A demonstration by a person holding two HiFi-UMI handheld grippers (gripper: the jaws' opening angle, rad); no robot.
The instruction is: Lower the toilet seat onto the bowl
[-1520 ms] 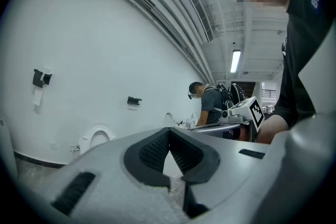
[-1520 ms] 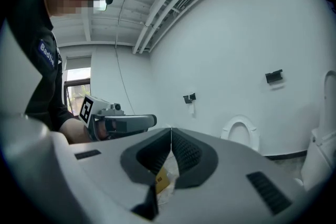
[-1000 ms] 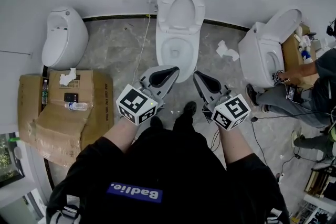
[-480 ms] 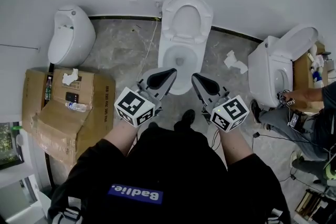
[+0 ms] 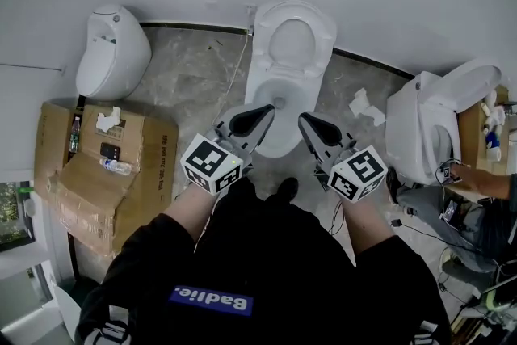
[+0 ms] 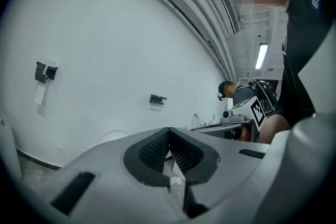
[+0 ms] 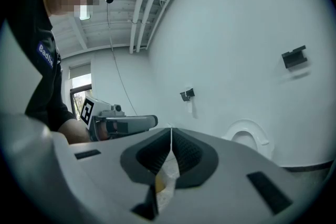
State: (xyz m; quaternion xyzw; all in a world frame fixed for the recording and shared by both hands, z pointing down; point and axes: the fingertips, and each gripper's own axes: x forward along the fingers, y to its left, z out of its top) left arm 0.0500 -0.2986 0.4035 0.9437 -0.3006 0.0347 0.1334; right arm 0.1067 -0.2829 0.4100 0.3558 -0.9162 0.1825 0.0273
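Observation:
A white toilet stands against the far wall, its seat point(image 5: 292, 16) and lid raised upright above the open bowl point(image 5: 275, 93). In the right gripper view the raised seat point(image 7: 247, 136) shows as a white ring on the wall. My left gripper point(image 5: 266, 110) and right gripper point(image 5: 305, 119) hover side by side over the bowl's near rim, tips pointing at it. Both are shut with nothing between the pads point(image 6: 157, 147) point(image 7: 184, 152). Neither touches the seat. Each gripper view also catches the other gripper point(image 6: 247, 118) point(image 7: 123, 123).
A white wall-hung fixture point(image 5: 113, 52) is at the left, above a flattened cardboard box point(image 5: 105, 174) holding a phone and a bottle. A second toilet point(image 5: 432, 121) stands at the right with a person point(image 5: 477, 182) working beside it. Crumpled tissue point(image 5: 363, 105) lies on the floor.
The head view has shifted: the toilet now sits lower and slightly more to the right in the frame, closer to the gripper tips. Both grippers stay shut in the same pose.

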